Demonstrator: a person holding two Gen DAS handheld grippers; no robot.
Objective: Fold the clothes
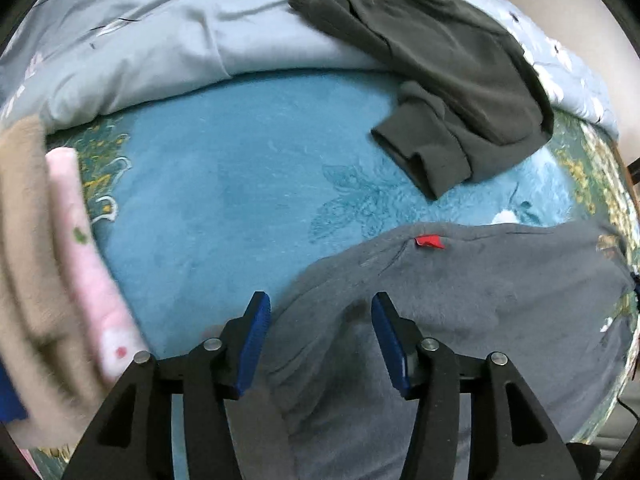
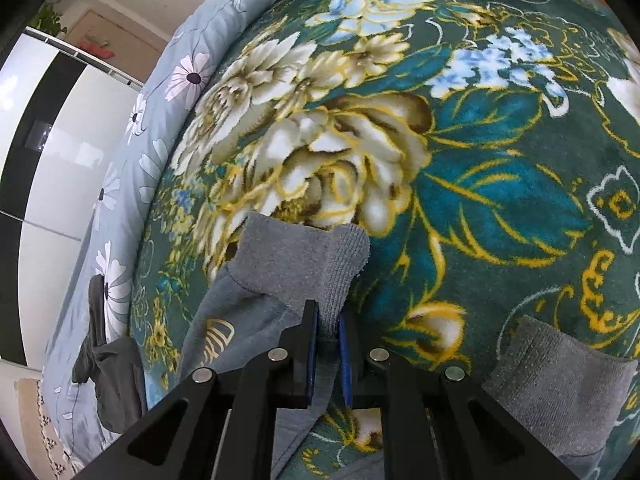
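Observation:
A grey fleece garment (image 1: 480,300) with a small red tag (image 1: 430,241) lies on the blue blanket (image 1: 220,200). My left gripper (image 1: 320,300) points down over its left edge. Its blue pads (image 1: 256,340) stand apart and the fabric lies below them, not pinched. In the right wrist view my right gripper (image 2: 328,314) is shut on the grey garment's sleeve just behind its ribbed cuff (image 2: 312,252). The cuff sticks out past the fingertips over the floral blanket (image 2: 480,160). A second grey ribbed cuff (image 2: 560,380) lies at the lower right.
A dark olive sweater (image 1: 440,80) sprawls over the pale blue duvet (image 1: 160,40) at the back. A stack of beige and pink folded clothes (image 1: 92,260) sits at the left. A white-and-black wardrobe (image 2: 40,140) stands beyond the bed's daisy-print edge (image 2: 132,160).

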